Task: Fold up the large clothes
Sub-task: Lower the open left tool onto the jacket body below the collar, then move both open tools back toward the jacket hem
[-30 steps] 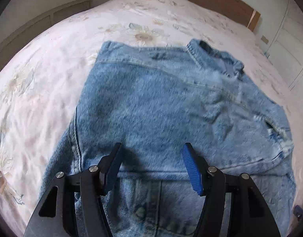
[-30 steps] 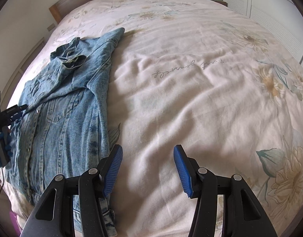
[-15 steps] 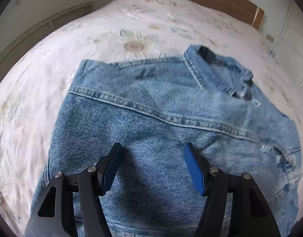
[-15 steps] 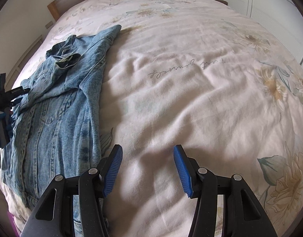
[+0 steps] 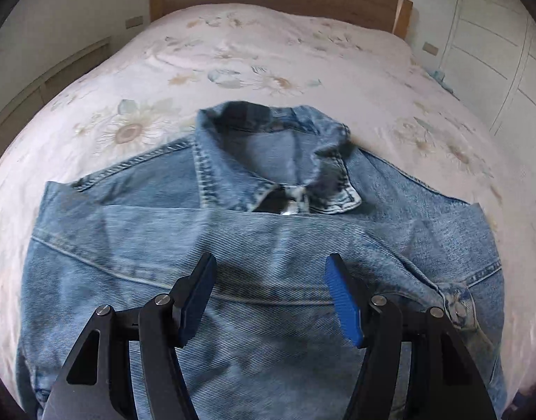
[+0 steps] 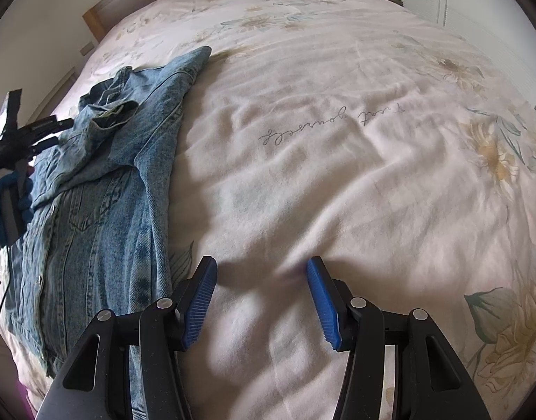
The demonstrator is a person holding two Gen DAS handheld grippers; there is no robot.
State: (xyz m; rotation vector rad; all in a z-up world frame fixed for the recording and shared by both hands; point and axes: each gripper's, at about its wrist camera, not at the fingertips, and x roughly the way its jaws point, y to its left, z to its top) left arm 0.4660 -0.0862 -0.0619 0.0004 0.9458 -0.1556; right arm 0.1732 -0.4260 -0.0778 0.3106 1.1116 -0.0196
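Across the bed's floral duvet [image 6: 338, 182] I see the denim jacket [image 5: 261, 280] lying flat near the left edge, collar [image 5: 268, 161] toward the wooden headboard [image 5: 275, 0]. My left hand-held gripper [image 5: 270, 297] hovers over its folded-over panel, jaws wide, gripping nothing. My right hand-held gripper [image 6: 261, 295] sits wide apart over bare duvet beside the jacket. Cursive script [image 6: 332, 124] on the duvet reads upside down; I cannot make it out.
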